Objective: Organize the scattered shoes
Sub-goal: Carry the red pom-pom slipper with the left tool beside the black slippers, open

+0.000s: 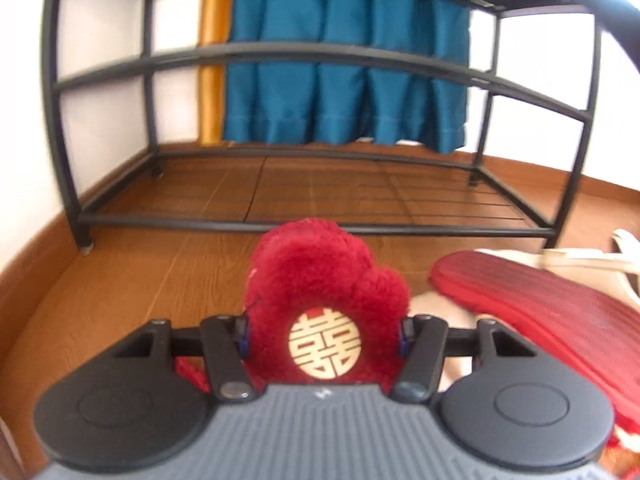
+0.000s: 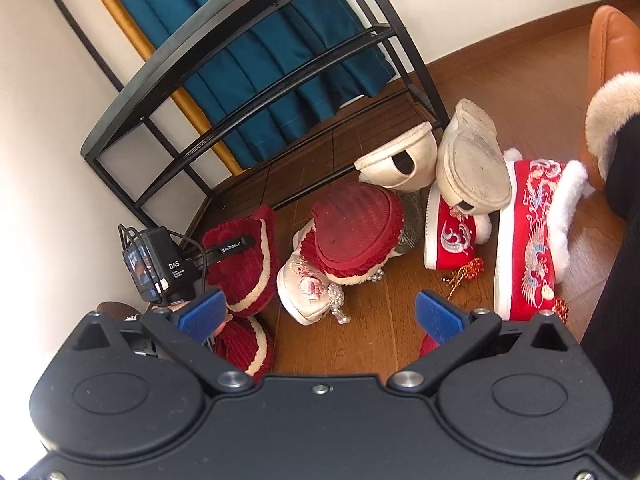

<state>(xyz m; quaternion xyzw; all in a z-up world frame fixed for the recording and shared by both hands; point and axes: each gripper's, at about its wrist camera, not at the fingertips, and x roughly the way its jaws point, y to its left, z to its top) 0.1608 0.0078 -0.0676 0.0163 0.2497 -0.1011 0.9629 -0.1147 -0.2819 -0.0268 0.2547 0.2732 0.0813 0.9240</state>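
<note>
gold double-happiness sign on red slipper [image 1: 324,292], "das" on black device [image 2: 160,264]

My left gripper [image 1: 324,340] hides the plush red slipper's [image 1: 320,276] rear half. The upturned red sole [image 1: 540,320] runs past the frame's right edge. The shoe rack [image 1: 312,54] looks motion-blurred.

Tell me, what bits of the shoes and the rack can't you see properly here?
- Fluffy red slipper, left wrist view: its toe end is hidden behind its own fur; the left gripper covers the bottom.
- Shoe rack, both views: top cut off by the frame.
- Orange shoe, right wrist view: cut by the right edge, partly behind a dark sleeve.
</note>
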